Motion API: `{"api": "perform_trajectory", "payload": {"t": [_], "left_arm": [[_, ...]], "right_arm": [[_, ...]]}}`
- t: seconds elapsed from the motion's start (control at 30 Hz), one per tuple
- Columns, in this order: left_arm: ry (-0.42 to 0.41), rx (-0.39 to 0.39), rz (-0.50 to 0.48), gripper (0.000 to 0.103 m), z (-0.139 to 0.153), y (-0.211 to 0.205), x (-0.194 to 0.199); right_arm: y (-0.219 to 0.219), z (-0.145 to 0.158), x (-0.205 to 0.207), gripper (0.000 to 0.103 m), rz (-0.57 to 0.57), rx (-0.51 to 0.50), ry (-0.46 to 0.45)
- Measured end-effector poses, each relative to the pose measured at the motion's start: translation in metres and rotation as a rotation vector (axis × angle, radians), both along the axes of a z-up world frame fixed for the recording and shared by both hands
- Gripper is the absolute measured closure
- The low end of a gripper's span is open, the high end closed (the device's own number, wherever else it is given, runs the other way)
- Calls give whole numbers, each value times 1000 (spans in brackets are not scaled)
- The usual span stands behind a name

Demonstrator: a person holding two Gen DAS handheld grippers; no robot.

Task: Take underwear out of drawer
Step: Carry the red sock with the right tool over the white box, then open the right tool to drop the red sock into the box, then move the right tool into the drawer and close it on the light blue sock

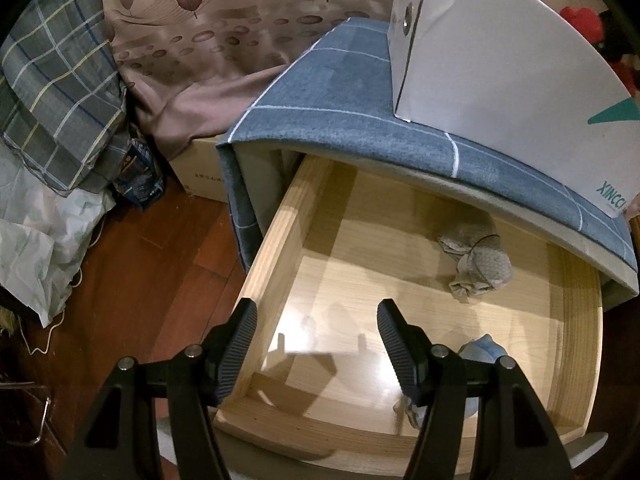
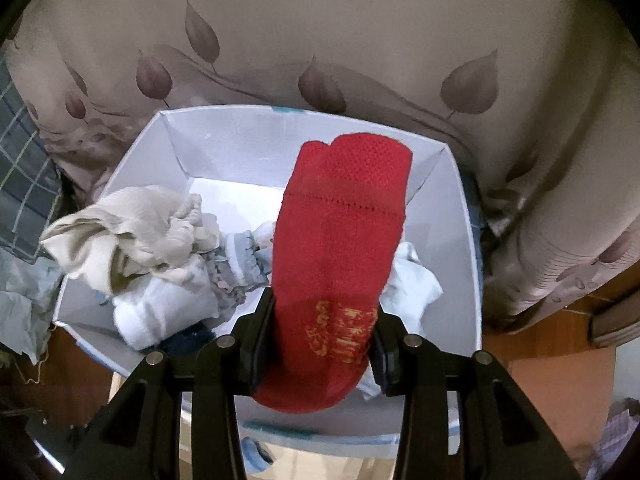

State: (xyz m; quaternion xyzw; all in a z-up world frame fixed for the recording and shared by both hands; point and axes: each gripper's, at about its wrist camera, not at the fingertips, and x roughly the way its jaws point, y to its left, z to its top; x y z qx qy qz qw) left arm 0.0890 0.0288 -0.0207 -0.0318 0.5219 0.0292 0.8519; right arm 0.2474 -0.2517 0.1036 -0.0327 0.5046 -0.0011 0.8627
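Observation:
In the left wrist view the wooden drawer (image 1: 276, 240) stands pulled out. A crumpled grey garment (image 1: 478, 262) lies near its back, and a light blue one (image 1: 482, 350) shows behind the right finger. My left gripper (image 1: 316, 344) hangs open over the drawer's front left corner, holding nothing. In the right wrist view my right gripper (image 2: 324, 328) is shut on a red knitted garment with yellow lettering (image 2: 344, 248). It hangs above a white box (image 2: 456, 216). Several pieces of beige, white and grey clothing (image 2: 160, 256) lie in the box.
The white box (image 1: 500, 64) stands on the blue checked cloth (image 1: 340, 92) covering the cabinet top. A leaf-patterned bedspread (image 2: 360, 32) hangs behind. Plaid bedding (image 1: 60, 92) and a cardboard box (image 1: 200, 168) sit left of the cabinet on the dark wood floor (image 1: 152, 280).

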Motion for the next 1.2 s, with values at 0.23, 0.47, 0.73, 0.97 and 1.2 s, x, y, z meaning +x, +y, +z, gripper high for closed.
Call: {"api": "perform_trajectory", "payload": {"t": [0.23, 0.47, 0.73, 0.97, 1.2], "left_arm": [[2, 2, 1, 39, -1, 0, 0], [-3, 8, -1, 39, 0, 0, -1], [4, 6, 5, 39, -1, 3, -2], [5, 1, 9, 39, -1, 4, -3], [1, -14, 24, 39, 0, 8, -2]], "right_arm": [[4, -19, 12, 58, -2, -10, 30], [3, -17, 1, 44, 1, -17, 5], [-1, 11, -40, 43, 17, -4, -54], [-8, 24, -105, 43, 41, 29, -53], [2, -21, -155, 43, 80, 70, 103]]}}
